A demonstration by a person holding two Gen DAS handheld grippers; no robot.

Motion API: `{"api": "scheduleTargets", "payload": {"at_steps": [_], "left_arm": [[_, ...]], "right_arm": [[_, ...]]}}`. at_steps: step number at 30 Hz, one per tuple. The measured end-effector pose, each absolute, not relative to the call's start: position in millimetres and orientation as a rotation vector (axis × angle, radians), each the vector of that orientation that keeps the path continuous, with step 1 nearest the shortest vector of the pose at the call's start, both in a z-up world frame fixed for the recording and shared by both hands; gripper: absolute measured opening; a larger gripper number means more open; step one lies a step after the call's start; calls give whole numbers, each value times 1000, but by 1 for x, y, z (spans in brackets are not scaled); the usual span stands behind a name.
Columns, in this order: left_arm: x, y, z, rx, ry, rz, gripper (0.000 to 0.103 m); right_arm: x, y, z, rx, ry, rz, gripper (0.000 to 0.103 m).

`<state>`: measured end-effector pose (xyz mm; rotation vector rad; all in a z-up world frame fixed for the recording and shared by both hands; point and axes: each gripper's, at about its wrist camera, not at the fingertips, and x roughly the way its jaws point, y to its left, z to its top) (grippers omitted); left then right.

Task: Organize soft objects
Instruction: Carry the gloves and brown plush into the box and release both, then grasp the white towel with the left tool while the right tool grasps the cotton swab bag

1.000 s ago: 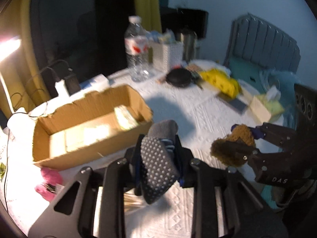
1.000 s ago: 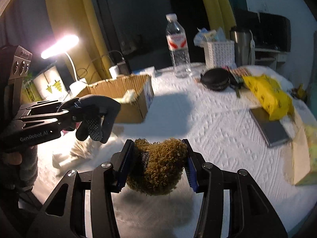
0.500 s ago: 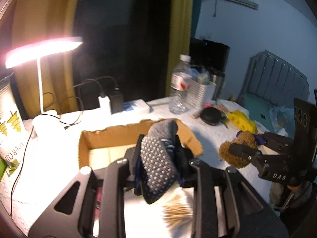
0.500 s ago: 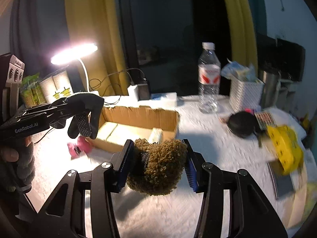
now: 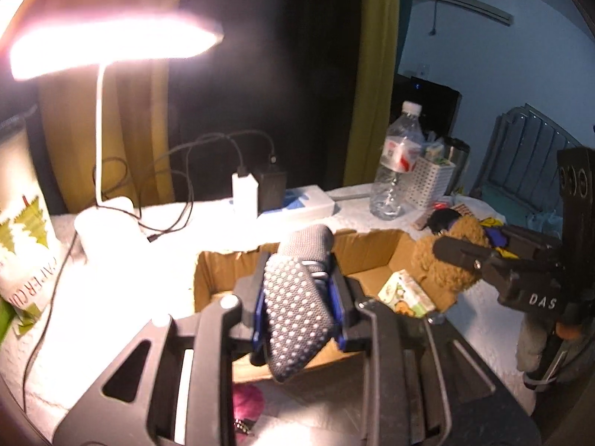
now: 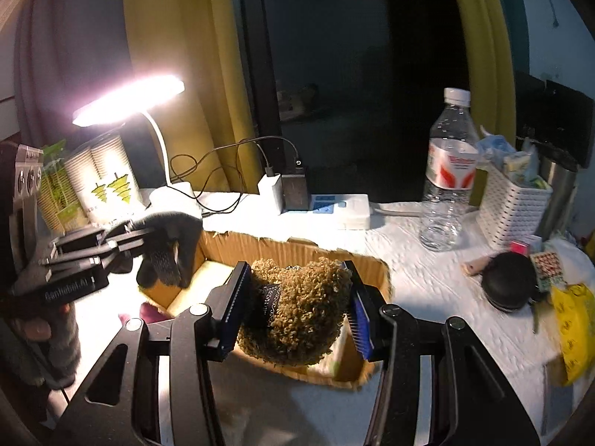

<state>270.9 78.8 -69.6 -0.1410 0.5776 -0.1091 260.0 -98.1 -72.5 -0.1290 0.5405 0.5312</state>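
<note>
My left gripper point(image 5: 297, 308) is shut on a grey sock with white grip dots point(image 5: 297, 297), held above the near wall of an open cardboard box point(image 5: 375, 256). The right wrist view shows that sock point(image 6: 167, 245) hanging over the box's left end. My right gripper point(image 6: 297, 304) is shut on a brown curly plush toy point(image 6: 301, 312), held over the box point(image 6: 297, 252) near its front wall. From the left wrist camera, the plush point(image 5: 453, 252) hovers over the box's right end. A small printed green packet point(image 5: 405, 293) lies inside the box.
A lit desk lamp point(image 6: 130, 96) stands behind the box, beside chargers on a power strip point(image 6: 334, 204). A water bottle point(image 6: 450, 171), white basket point(image 6: 513, 208), black round case point(image 6: 509, 278) and yellow bag point(image 6: 572, 330) sit to the right. A pink object point(image 5: 247, 401) lies by the box's near side.
Both grippers have swung left across the table with their loads and now hang over the cardboard box. The lamp has come close into view. Both grips are unchanged.
</note>
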Motion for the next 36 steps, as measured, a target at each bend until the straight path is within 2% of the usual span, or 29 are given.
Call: {"api": "scheduleTargets", "payload": {"at_steps": [5, 7, 8, 9, 10, 14, 36], "left_arm": [[288, 84, -87, -177, 616, -123, 36], [291, 86, -91, -195, 620, -130, 46], [292, 86, -92, -203, 620, -131, 60], [293, 88, -93, -213, 615, -132, 69], [293, 89, -93, -219, 612, -129, 71], [294, 91, -96, -225, 618, -118, 72], [217, 85, -63, -196, 541, -92, 73]], "right_arm": [[285, -86, -83, -118, 557, 537, 52], [293, -83, -88, -115, 565, 532, 53], [297, -82, -91, -112, 579, 536, 54], [301, -81, -93, -106, 582, 534, 56], [305, -80, -95, -99, 582, 530, 60], [312, -80, -100, -89, 590, 513, 78], [238, -82, -71, -122, 546, 496, 78]]}}
